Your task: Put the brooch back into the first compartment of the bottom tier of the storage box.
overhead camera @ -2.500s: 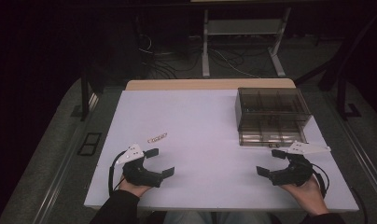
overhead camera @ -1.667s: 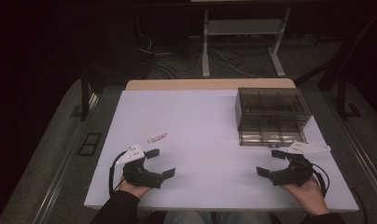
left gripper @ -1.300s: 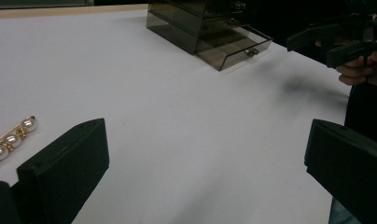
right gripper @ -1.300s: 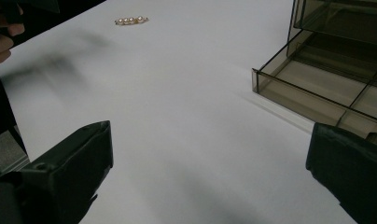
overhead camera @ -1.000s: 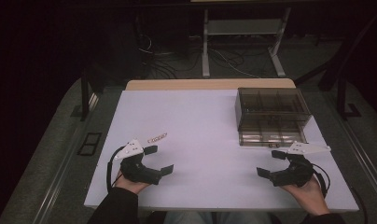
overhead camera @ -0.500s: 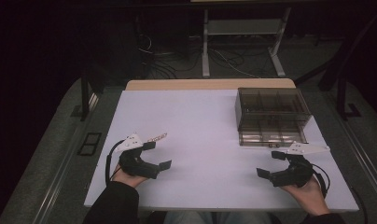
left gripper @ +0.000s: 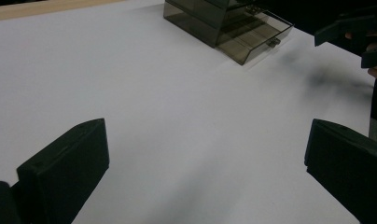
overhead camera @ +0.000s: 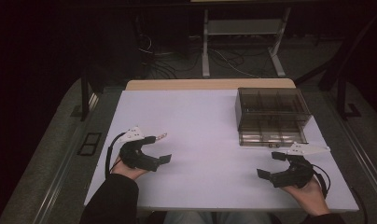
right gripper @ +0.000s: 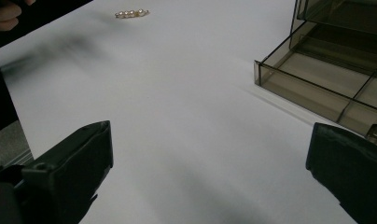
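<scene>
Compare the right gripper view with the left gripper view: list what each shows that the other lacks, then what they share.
Right gripper view: a small pearl clip lying on the white table, far from the right gripper. Left gripper view: the drawer box seen whole, with its bottom drawer pulled out, past the left gripper. Shared: the white table, the smoky box, and wide-open black jaws holding nothing.

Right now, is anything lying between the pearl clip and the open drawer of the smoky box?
Nothing visible: bare white table runs from the pearl clip to the open drawer. Both open grippers sit nearer the person.
</scene>
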